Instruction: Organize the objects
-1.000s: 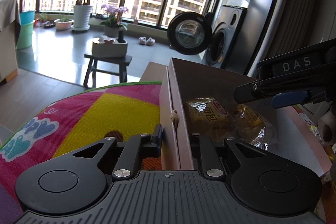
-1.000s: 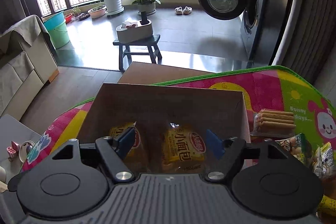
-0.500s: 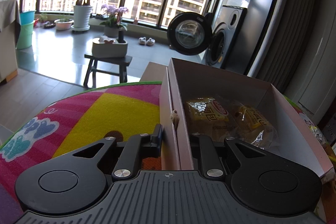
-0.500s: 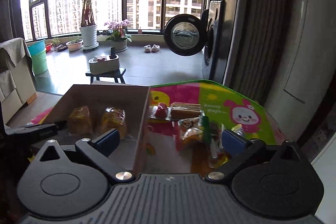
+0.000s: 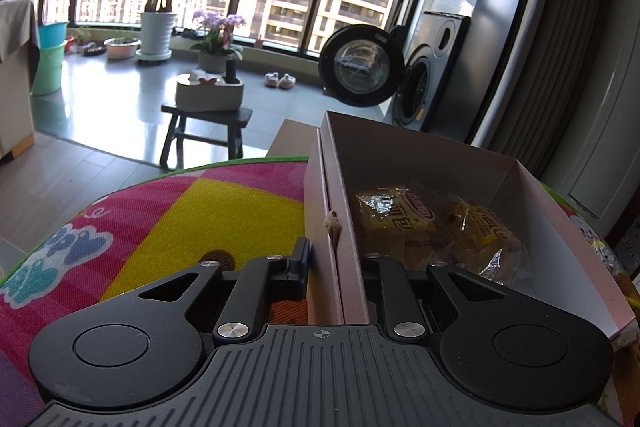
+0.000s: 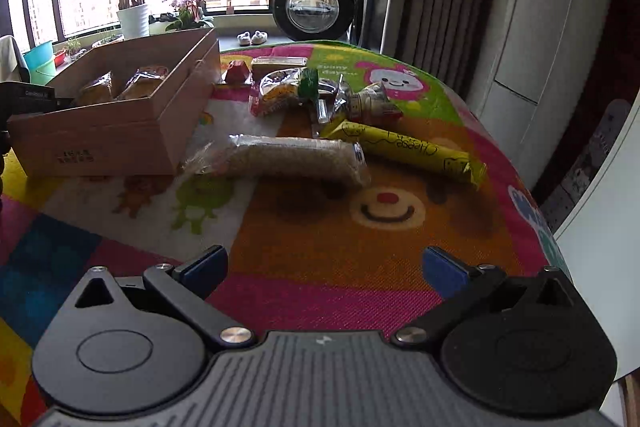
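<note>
The cardboard box (image 5: pixel 420 163) stands on the colourful play mat (image 5: pixel 192 215) that covers the counter, and two yellow bread packets (image 5: pixel 394 217) lie side by side on its bottom. In the right wrist view the same box (image 6: pixel 120 131) is at the left side of the mat, with the packets (image 6: pixel 140 79) inside it.

The left gripper (image 5: pixel 336 263) has its jaws closed onto the near side wall of the box: one finger is outside the wall and the other is inside, and the wall stands upright between them.

The right gripper (image 6: pixel 324 263) hovers over the mat (image 6: pixel 320 227) with its jaws wide apart, and they hold nothing. The blue pads (image 6: pixel 444 269) do not touch any object.

Beyond the right gripper, the snacks that are outside the box lie on the mat. A long clear pack of crackers (image 6: pixel 288 157) lies just beside the front corner of the box. A yellow cheese stick pack (image 6: pixel 404 147) lies to the right of it, with its far end close to the crackers' end. Farther away there is a pile of small wrapped snacks (image 6: pixel 316 93), a red wrapped item (image 6: pixel 237 71) and a flat biscuit pack (image 6: pixel 278 63) near the far side of the box.
</note>
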Tool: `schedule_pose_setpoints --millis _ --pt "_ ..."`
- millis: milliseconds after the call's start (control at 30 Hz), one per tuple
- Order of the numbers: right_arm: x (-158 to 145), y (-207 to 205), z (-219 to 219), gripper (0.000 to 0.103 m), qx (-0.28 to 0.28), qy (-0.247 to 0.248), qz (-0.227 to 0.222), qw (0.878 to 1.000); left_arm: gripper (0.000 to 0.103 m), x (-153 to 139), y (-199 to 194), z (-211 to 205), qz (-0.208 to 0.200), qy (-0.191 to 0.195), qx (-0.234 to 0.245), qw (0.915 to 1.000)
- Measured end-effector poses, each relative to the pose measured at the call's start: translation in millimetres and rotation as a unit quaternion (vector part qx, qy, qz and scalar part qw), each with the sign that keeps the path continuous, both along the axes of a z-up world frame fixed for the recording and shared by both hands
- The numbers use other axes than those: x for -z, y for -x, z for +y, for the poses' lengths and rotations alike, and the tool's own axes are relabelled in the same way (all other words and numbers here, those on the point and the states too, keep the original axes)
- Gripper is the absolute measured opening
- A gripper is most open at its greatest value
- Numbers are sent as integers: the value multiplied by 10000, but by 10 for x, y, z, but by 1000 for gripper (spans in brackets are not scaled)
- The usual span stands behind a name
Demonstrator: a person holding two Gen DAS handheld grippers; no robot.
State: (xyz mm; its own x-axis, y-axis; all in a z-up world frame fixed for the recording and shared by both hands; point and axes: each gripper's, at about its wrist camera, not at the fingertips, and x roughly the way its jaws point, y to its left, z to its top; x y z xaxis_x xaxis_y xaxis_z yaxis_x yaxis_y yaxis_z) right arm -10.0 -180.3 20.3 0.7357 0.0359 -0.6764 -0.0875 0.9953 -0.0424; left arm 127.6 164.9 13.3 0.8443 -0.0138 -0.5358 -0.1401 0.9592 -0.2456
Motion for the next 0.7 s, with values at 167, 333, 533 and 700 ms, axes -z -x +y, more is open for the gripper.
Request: schedule_pose_setpoints --millis 167,333,533,700 --pt "-84 -121 -50 103 10 -234 -91 9997 18 1 1 2 1 -8 0 10000" --pt "-127 -310 36 103 -115 -188 -136 9997 18 -24 3 19 -4 -9 -4 10000" --pt "-371 -746 238 103 -469 -162 -428 9979 18 -69 -6 36 -9 -43 -13 10000" --pt "-512 -1596 262 103 -308 -1012 -45 9944 18 -70 -6 37 -12 -49 -14 10000"
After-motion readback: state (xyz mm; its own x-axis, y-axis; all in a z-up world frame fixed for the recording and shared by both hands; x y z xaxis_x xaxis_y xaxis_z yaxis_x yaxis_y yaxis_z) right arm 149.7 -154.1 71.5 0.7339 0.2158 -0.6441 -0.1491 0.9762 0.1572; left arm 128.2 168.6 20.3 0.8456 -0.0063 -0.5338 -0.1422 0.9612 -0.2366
